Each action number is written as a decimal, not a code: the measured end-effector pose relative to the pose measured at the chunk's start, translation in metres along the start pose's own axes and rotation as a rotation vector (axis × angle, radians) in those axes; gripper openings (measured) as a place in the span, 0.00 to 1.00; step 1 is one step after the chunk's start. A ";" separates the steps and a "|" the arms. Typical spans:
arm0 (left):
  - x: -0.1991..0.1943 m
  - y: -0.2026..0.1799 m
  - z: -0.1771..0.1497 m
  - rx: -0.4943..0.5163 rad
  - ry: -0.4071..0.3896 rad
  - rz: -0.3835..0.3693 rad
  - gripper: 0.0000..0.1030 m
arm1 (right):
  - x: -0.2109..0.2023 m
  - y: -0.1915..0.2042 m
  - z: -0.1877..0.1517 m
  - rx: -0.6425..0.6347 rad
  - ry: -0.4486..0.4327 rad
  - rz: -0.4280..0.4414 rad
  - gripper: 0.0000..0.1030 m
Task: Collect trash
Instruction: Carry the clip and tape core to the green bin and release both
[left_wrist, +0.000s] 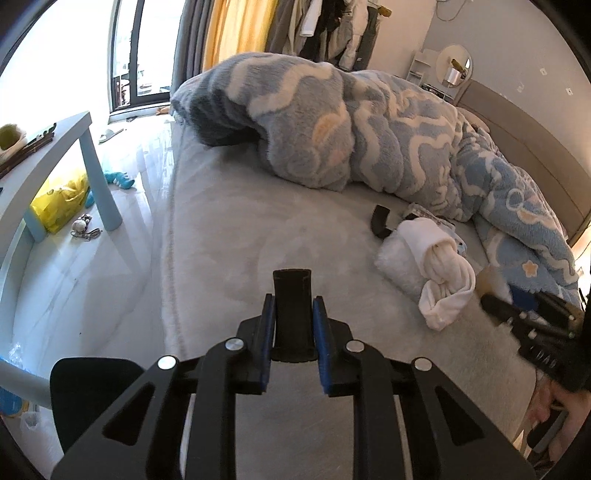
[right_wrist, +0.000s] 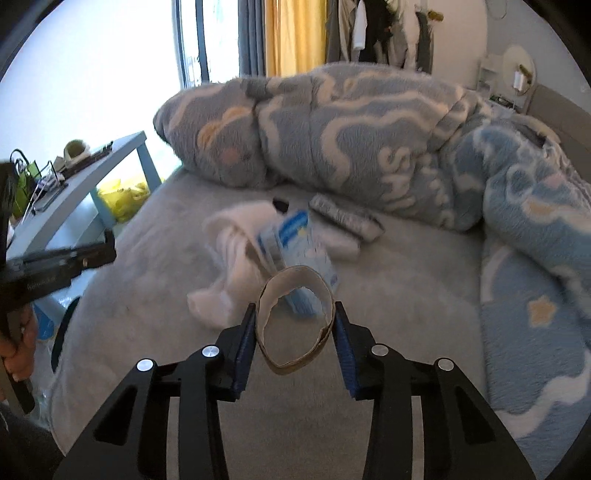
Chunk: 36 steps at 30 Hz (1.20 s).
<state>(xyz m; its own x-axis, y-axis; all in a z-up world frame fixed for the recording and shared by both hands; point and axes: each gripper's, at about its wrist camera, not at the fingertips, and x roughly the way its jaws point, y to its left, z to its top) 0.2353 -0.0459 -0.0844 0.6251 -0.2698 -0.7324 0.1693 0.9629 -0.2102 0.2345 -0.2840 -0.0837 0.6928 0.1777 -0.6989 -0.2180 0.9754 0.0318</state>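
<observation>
Bed (left_wrist: 229, 229): pale grey fleecy cover, matte; the near half is bare fabric, with its left edge dropping to glossy white floor.
Duvet (left_wrist: 369, 122): plush blue-and-white wave pattern with a yellow star, heaped along the far side of the bed; white letters show on a fold in the right wrist view, not readable.
Side table (left_wrist: 48, 155): pale blue, straight legs, standing left of the bed.
Yellow bag (left_wrist: 59, 203): crinkled plastic, on the floor under the side table.
White cloth (left_wrist: 436, 273): soft knotted roll on the bed, just in front of the duvet.
Blue-and-white packet (right_wrist: 295, 243): flat pack with print too blurred to read, lying on the bed against the white cloth.
Cardboard ring (right_wrist: 295, 325): brown paper tube core, squashed to an oval, ragged rim, held above the bed near the packet.
Black piece (left_wrist: 291, 314): dark, flat, flaring at the top, held above the bare part of the bed.
Left gripper (left_wrist: 293, 321): blue-padded jaws pinching the black piece.
Right gripper (right_wrist: 295, 328): blue-padded jaws pinching the cardboard ring from both sides.
</observation>
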 end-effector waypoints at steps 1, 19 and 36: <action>-0.002 0.004 0.000 -0.003 0.001 0.003 0.21 | -0.004 0.002 0.004 0.008 -0.015 0.015 0.39; -0.037 0.069 -0.015 -0.002 0.031 0.052 0.21 | -0.006 0.109 0.039 -0.091 -0.040 0.255 0.39; -0.069 0.157 -0.039 -0.077 0.050 0.130 0.21 | 0.016 0.219 0.052 -0.187 -0.002 0.397 0.39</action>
<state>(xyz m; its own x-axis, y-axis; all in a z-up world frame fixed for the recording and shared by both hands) 0.1892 0.1231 -0.0923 0.5990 -0.1445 -0.7876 0.0293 0.9869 -0.1588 0.2335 -0.0604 -0.0513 0.5310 0.5347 -0.6574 -0.5886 0.7908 0.1678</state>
